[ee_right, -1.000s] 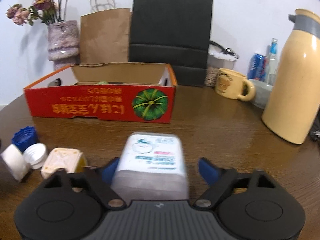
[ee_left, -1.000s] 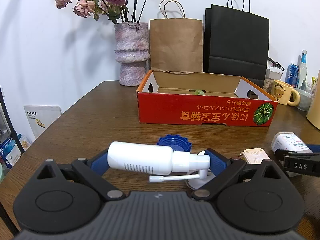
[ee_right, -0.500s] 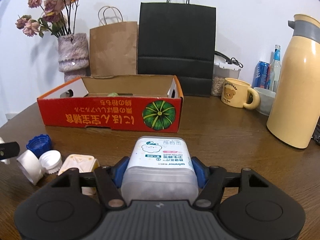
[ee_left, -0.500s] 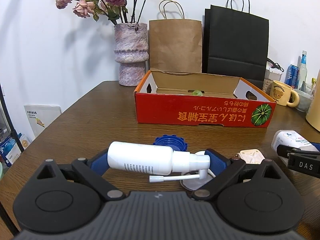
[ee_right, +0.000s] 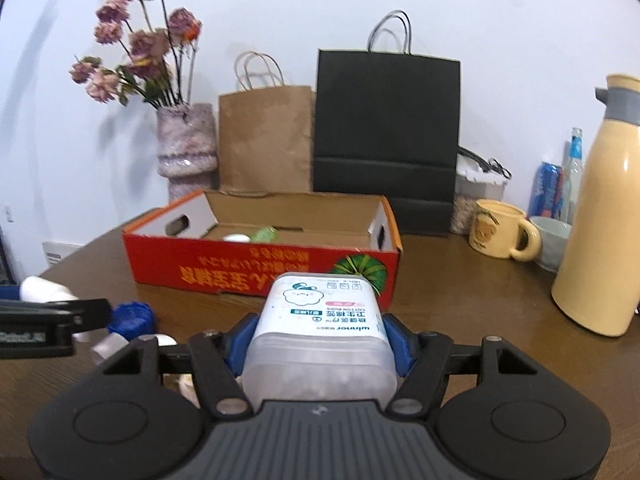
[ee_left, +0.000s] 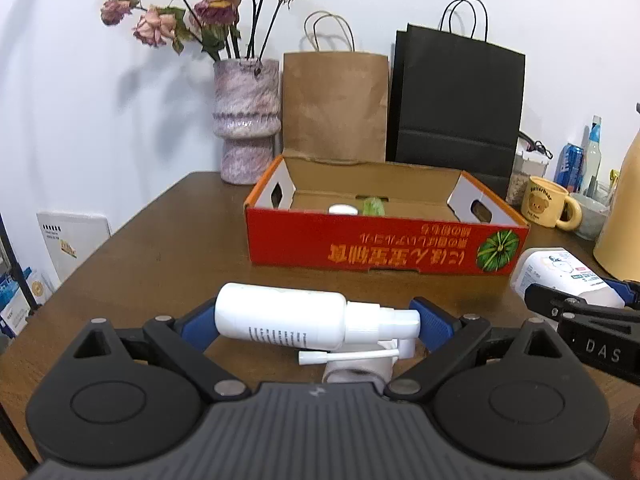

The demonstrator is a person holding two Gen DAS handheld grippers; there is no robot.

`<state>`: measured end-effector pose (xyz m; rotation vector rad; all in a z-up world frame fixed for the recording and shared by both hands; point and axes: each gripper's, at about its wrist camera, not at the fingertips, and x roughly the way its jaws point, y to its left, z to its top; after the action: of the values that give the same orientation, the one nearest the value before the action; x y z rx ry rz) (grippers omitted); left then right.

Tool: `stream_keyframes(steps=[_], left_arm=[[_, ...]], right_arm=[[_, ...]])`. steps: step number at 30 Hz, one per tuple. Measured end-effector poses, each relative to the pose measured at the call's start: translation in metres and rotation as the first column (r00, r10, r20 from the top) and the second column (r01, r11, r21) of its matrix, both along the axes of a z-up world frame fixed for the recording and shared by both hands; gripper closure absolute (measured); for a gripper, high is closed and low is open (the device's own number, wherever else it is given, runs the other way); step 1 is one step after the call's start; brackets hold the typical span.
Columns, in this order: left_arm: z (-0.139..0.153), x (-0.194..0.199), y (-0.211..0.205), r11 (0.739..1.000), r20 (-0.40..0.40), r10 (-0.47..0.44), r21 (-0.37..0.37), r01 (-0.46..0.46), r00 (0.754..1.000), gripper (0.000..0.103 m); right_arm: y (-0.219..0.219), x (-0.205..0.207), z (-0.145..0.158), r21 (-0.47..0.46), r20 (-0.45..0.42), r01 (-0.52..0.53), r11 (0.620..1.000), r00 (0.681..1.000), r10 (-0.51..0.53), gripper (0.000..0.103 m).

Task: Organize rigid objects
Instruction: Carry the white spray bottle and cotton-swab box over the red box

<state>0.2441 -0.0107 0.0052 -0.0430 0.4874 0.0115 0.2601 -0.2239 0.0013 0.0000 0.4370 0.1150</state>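
Spray bottle, white and lying crosswise, sits clamped end to end between my left gripper's blue pads, its thin nozzle tube folded back underneath; small black print on its side is too fine for me to read. My right gripper is closed on a frosted cotton bud box, whose white label shows a cartoon face, "winner" and "COTTON BUDS" upside down to me. In the left wrist view that box shows at 3 o'clock, held in black fingers marked "DAS".

At 12 o'clock of both grippers lies the red cardboard box on the brown table, open-topped, with inverted orange Japanese lettering and a green pumpkin picture. Inside I see a white cap beside something green. A blue cap lies at 9 o'clock in the right wrist view. A yellow mug with a bear face stands at 2 o'clock.
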Motion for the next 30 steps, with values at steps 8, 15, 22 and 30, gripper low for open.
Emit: stream_keyframes(steps=[8, 15, 22, 30], left_arm=[[0.019, 0.01, -0.004, 1.0, 0.038, 0.007, -0.001, -0.007, 0.999, 0.004], [0.03, 0.026, -0.004, 1.0, 0.055, 0.025, -0.018, -0.024, 0.998, 0.004], [0.038, 0.041, -0.001, 0.999, 0.071, 0.044, -0.029, -0.042, 0.997, 0.004], [0.045, 0.061, -0.001, 0.997, 0.089, 0.067, -0.032, -0.064, 0.994, 0.004]], right_arm=[[0.008, 0.005, 0.021, 0.006, 0.05, -0.033, 0.999, 0.998, 0.033, 0.038], [0.014, 0.014, 0.029, 0.013, 0.078, -0.041, 0.999, 0.996, 0.04, 0.038], [0.014, 0.028, 0.034, 0.023, 0.094, -0.04, 0.999, 0.995, 0.038, 0.038], [0.016, 0.047, 0.04, 0.027, 0.114, -0.032, 0.999, 0.993, 0.029, 0.038]])
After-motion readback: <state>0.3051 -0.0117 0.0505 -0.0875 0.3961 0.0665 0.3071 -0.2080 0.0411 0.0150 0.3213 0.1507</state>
